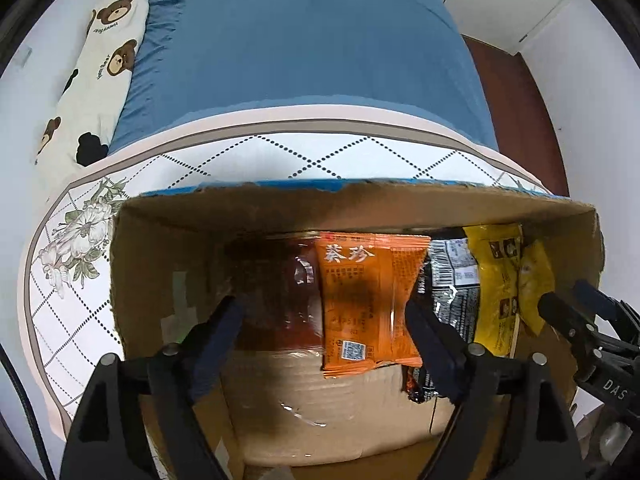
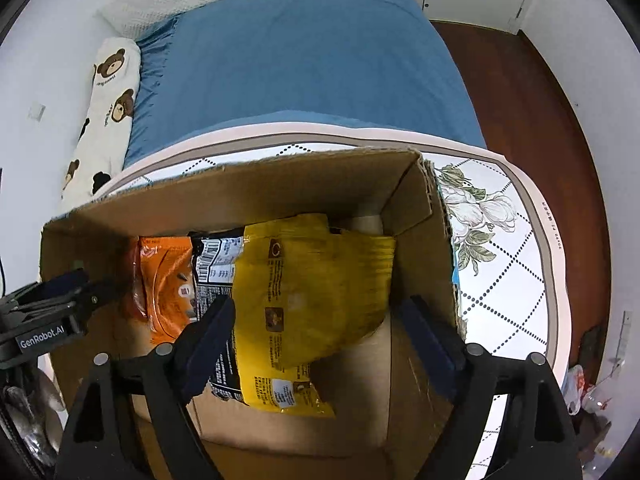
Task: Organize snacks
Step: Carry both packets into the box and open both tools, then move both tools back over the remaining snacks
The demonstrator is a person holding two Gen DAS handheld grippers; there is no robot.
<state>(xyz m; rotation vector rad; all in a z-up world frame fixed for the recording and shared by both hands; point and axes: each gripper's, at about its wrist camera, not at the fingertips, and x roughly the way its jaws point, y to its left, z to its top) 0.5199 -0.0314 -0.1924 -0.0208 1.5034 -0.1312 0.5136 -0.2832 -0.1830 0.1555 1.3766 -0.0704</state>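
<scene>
**Snack packets lined up in the box, both jaws spread and empty**

I see the orange packet (image 1: 368, 304), a black packet (image 1: 452, 280) and the yellow packet (image 2: 312, 304) side by side inside the cardboard box (image 1: 256, 208), which sits on a floral quilt (image 1: 72, 240). My left gripper (image 1: 324, 340) stands wide open over the orange packet, gripping nothing. My right gripper (image 2: 316, 336), equally wide, straddles the yellow packet without clamping it. At 12 o'clock lies the blue bed (image 1: 312, 48).

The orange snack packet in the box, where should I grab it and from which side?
Grip the orange snack packet by its near crimped bottom edge, coming from above with the left hand-held gripper; it lies flat, and that end overhangs onto bare cardboard box floor.
</scene>
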